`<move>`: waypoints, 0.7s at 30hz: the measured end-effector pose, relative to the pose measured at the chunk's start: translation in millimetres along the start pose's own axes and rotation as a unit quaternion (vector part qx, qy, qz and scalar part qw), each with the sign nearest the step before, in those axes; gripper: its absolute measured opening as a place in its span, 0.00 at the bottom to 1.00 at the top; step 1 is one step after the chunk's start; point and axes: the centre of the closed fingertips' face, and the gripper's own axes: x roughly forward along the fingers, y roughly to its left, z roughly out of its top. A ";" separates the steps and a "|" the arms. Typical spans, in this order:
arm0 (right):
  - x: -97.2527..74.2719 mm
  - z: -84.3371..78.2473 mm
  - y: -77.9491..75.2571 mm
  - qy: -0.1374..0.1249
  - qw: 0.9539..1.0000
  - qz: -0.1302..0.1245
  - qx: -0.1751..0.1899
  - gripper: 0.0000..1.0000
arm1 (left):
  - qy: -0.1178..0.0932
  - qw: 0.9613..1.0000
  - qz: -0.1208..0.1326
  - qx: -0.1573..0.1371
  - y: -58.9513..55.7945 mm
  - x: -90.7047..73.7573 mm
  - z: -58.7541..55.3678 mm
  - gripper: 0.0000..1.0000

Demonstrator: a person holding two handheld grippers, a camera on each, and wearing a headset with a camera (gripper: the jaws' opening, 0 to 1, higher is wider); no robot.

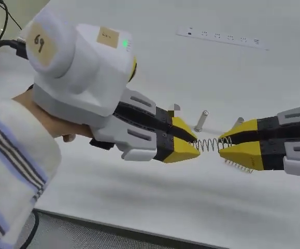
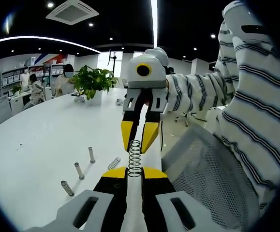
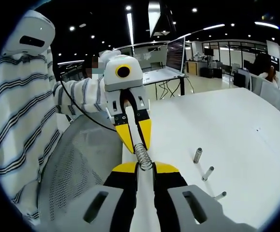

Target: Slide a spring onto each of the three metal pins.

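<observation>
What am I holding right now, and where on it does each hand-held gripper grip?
One spring, spanning the gap between the two: the left hand-held gripper pinches one end, and the right hand-held gripper pinches the other.

Yel fingers [image 1: 183,149], silver spring [image 1: 208,144], wht table [image 1: 139,192], blue-striped wht sleeve [image 1: 10,155].

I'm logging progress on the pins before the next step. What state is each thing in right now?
left gripper: shut on one end of the held spring.
right gripper: shut on its other end.
held spring: off the table, spanning both grippers.
loose spring: lying flat on the table.
near pin: standing, seems to have a spring on it.
middle pin: standing, bare.
far pin: standing, bare.
</observation>
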 end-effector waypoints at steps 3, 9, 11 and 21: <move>-0.1 1.7 1.0 0.010 1.000 -0.001 -0.010 0.09 | -0.001 1.000 0.000 0.001 0.6 2.9 1.0 0.03; -1.2 7.6 4.4 0.025 0.999 0.000 -0.029 0.09 | -0.007 1.000 0.000 0.004 -1.4 5.7 1.7 0.03; -1.7 8.3 5.9 0.034 0.999 0.000 -0.034 0.09 | -0.010 1.000 0.000 0.004 -2.2 8.1 2.5 0.03; -6.8 9.1 11.9 0.079 0.996 0.007 -0.040 0.09 | -0.029 1.000 -0.001 -0.003 -6.1 13.7 2.6 0.03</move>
